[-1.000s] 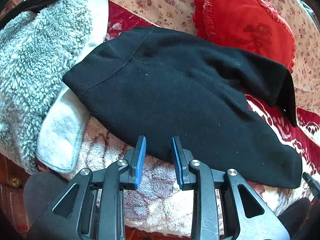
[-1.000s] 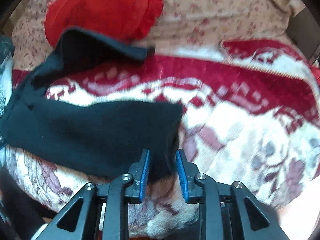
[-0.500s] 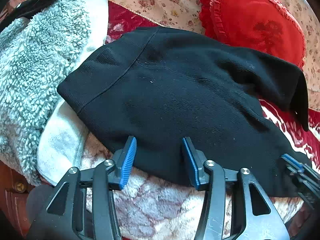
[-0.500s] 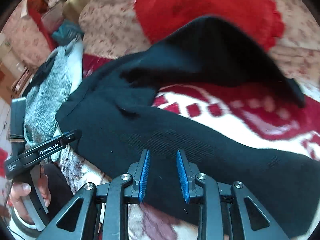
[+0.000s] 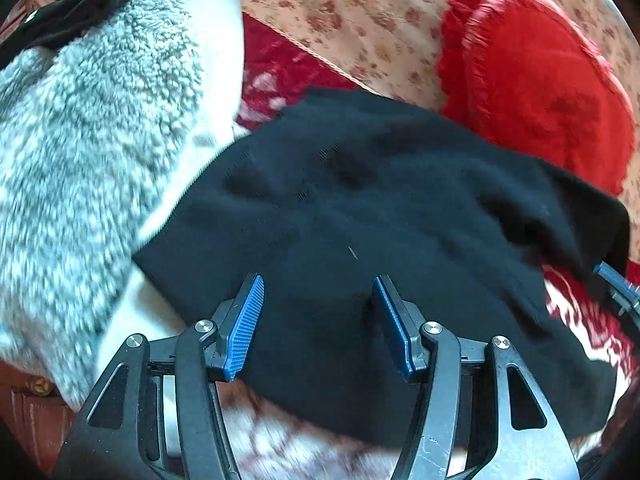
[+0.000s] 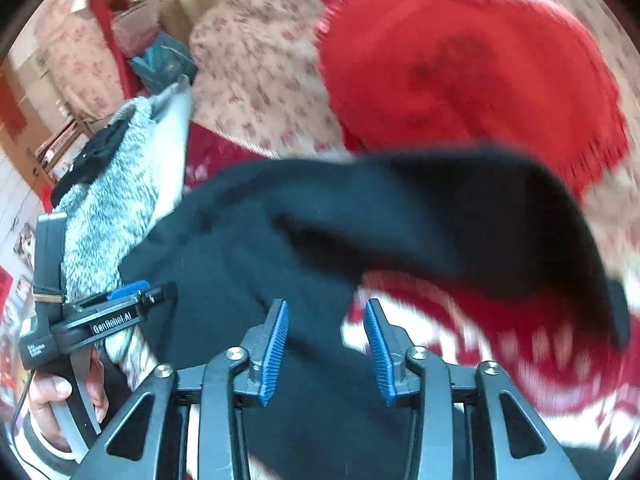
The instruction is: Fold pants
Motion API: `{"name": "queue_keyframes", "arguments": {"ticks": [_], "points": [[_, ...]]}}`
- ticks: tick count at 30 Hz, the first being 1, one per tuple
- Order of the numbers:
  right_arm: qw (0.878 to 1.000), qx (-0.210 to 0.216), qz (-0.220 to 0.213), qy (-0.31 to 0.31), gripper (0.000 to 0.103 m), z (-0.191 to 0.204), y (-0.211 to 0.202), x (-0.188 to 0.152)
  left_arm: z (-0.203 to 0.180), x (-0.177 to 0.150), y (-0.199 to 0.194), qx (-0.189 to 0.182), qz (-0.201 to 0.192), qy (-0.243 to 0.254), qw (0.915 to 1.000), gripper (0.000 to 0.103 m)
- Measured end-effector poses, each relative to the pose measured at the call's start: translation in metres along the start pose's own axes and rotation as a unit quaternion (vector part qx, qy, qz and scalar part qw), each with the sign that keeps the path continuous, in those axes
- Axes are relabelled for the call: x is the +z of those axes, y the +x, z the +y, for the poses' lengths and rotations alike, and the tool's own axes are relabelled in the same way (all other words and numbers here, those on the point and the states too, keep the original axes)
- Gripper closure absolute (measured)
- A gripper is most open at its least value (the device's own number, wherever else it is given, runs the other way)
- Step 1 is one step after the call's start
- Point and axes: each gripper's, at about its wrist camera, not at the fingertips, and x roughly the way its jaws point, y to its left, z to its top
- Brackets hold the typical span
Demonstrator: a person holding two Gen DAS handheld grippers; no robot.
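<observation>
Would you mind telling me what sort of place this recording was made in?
Probably a bedroom at home: black pants lie on a red-and-white patterned blanket, with a red frilled cushion and floral bedding behind.

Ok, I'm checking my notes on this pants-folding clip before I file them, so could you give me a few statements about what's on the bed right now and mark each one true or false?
1. The black pants lie on a red and white patterned blanket. True.
2. A red heart-shaped cushion sits beyond the pants. True.
3. The left gripper is clamped shut on the pants. False: its jaws are opening, with pants fabric between the blue pads but not pinched.
4. The fluffy grey garment lies on top of the pants. False: it lies beside them, at their left in the left wrist view.
5. The right gripper holds the cushion. False: its jaws are opening over the pants and hold nothing.
</observation>
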Motion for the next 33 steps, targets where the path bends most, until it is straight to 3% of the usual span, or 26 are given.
{"name": "queue_keyframes", "arguments": {"ticks": [7,13,18,23,26,28,33], "points": [[0.999,-0.007,0.006,-0.053,0.059,0.025,0.049,0.073,0.003,0.048,0.035,0.014,0.011,-0.002,0.9998,0.046],[0.995,0.000,0.036,-0.088,0.059,0.034,0.113,0.119,0.010,0.077,0.060,0.008,0.020,-0.023,0.9995,0.046],[0.986,0.003,0.094,-0.140,0.057,0.035,0.163,0.140,0.019,0.082,0.073,-0.016,0.018,-0.043,0.9988,0.035],[0.977,0.040,0.146,-0.153,0.056,0.030,0.203,0.140,0.015,0.084,0.075,-0.016,0.013,-0.030,0.9993,0.032],[0.980,0.062,0.133,-0.135,0.068,0.023,0.202,0.140,0.015,0.085,0.076,-0.018,0.013,-0.032,0.9992,0.032],[0.983,0.055,0.120,-0.129,0.094,0.023,0.196,0.139,0.019,0.086,0.073,-0.028,0.010,-0.044,0.9986,0.032],[0.988,0.044,0.058,-0.138,0.096,0.043,0.146,0.132,0.039,0.081,0.047,-0.044,-0.007,-0.074,0.9963,0.032]]}}
